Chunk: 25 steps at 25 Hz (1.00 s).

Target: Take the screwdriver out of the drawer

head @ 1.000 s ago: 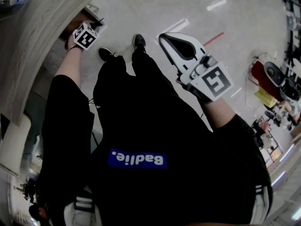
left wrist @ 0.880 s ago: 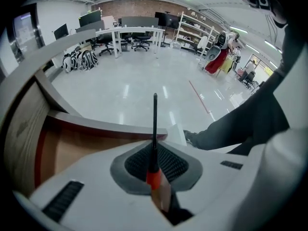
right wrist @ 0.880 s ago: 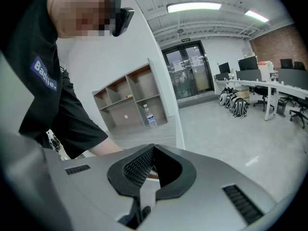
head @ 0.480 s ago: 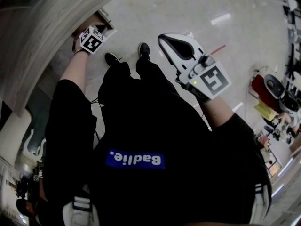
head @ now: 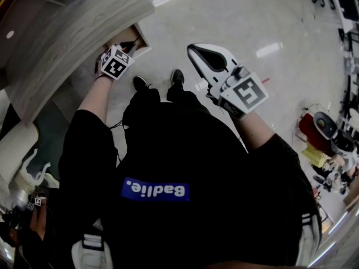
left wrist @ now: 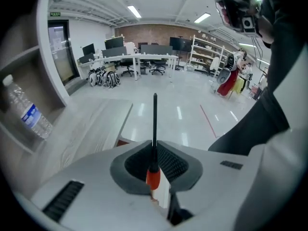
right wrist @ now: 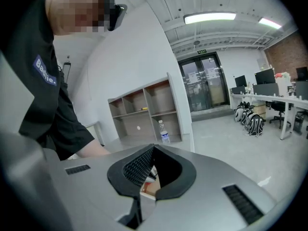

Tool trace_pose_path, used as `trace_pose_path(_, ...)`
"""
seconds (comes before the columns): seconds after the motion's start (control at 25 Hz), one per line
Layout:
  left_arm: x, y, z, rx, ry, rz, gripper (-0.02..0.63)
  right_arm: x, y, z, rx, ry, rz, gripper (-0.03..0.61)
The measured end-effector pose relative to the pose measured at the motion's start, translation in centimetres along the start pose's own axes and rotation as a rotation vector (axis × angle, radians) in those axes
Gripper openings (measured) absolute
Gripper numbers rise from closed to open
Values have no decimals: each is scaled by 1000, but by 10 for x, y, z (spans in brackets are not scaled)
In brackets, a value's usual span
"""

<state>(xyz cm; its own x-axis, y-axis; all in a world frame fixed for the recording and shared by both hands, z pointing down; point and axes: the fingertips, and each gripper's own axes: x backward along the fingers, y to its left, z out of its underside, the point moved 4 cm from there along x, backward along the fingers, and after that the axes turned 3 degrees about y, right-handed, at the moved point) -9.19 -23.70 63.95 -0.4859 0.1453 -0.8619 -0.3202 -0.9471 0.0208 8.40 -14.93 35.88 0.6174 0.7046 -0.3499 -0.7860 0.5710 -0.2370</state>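
Left gripper (left wrist: 155,153) pinches the screwdriver (left wrist: 154,124) near its red collar, shaft pointing to twelve o'clock, beside the drawer (head: 132,37) at eleven. Right gripper (head: 194,50) is empty, jaws together. With so small a bite, the tool may pivot or slip free.

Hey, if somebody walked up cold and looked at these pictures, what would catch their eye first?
The screwdriver grabs attention first: its black shaft pokes straight out from the left gripper, whose jaws are clamped on it near its red handle. Next comes the right gripper, shut with nothing between its jaws. A clear water bottle with a blue label stands at the far left of the left gripper view.
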Motion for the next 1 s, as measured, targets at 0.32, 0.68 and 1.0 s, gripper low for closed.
trace_pose_path(0.32,74,2,-9,121,-88,-103,31,-20,17,-14,26,-34,-56,28)
trace_pose_path(0.68,147,-18,-32,253,-218,-187,31,-22,27,-22,53,-51,-116,28)
trace_pose_path(1.0,210,-33,-51,371,-344,-252,31,-21,36,-31,74,-65,-162,28)
